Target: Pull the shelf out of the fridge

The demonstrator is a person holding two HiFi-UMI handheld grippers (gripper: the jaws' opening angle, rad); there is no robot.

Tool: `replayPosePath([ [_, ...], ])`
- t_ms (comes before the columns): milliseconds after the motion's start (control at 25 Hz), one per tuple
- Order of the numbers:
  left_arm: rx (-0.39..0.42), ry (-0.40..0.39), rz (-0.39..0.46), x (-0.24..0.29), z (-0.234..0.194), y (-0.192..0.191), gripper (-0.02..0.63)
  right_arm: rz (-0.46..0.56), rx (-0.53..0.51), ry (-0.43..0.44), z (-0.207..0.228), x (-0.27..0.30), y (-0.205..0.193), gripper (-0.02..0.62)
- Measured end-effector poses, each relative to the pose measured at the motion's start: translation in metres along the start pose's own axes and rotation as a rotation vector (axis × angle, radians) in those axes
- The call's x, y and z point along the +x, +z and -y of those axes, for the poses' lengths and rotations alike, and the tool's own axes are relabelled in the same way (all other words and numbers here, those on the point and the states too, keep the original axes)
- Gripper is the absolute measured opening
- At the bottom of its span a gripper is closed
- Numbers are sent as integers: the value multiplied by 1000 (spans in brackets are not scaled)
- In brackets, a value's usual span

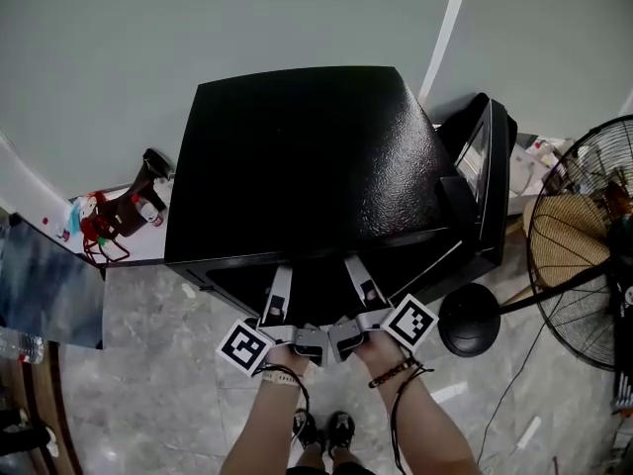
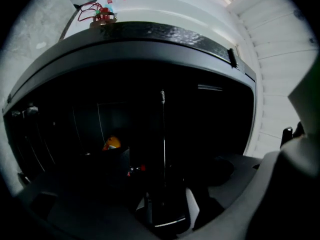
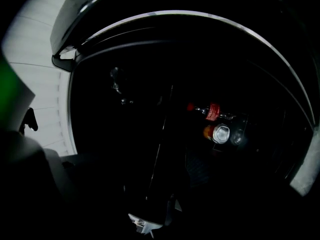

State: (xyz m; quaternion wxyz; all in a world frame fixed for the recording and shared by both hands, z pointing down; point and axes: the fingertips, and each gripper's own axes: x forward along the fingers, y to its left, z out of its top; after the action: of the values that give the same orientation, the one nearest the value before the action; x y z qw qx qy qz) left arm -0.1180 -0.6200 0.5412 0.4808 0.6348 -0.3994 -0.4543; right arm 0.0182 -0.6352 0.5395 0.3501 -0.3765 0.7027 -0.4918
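Fingers (image 1: pixel 278 295) pressed together on left gripper (image 1: pixel 283 273) and right gripper (image 1: pixel 353 262), pushed side by side into the fridge (image 1: pixel 307 166) at its near opening; anything pinched unclear, shelf lost in the darkness inside.

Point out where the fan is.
In the head view, the fan stands on the floor at the right edge, just right of the fridge's open door.

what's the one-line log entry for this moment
fridge: door open | left gripper: tips in opening, jaws unreadable, dark | right gripper: same | shelf: not made out
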Motion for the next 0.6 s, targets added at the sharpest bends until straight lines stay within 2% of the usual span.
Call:
replayPosePath([
  [240,-53,7,59,19,-12,8,403,72,21,0,13,14,17,330],
  [400,-52,42,95,23,-22,12,346,82,31,9,20,20,22,328],
  [520,-62,35,114,29,-25,16,316,90,37,35,20,29,27,324],
  [560,-66,34,119,31,-26,17,311,91,39,40,20,32,28,312],
  [600,-69,34,122,33,-27,19,304,92,43,44,20,35,29,274],
])
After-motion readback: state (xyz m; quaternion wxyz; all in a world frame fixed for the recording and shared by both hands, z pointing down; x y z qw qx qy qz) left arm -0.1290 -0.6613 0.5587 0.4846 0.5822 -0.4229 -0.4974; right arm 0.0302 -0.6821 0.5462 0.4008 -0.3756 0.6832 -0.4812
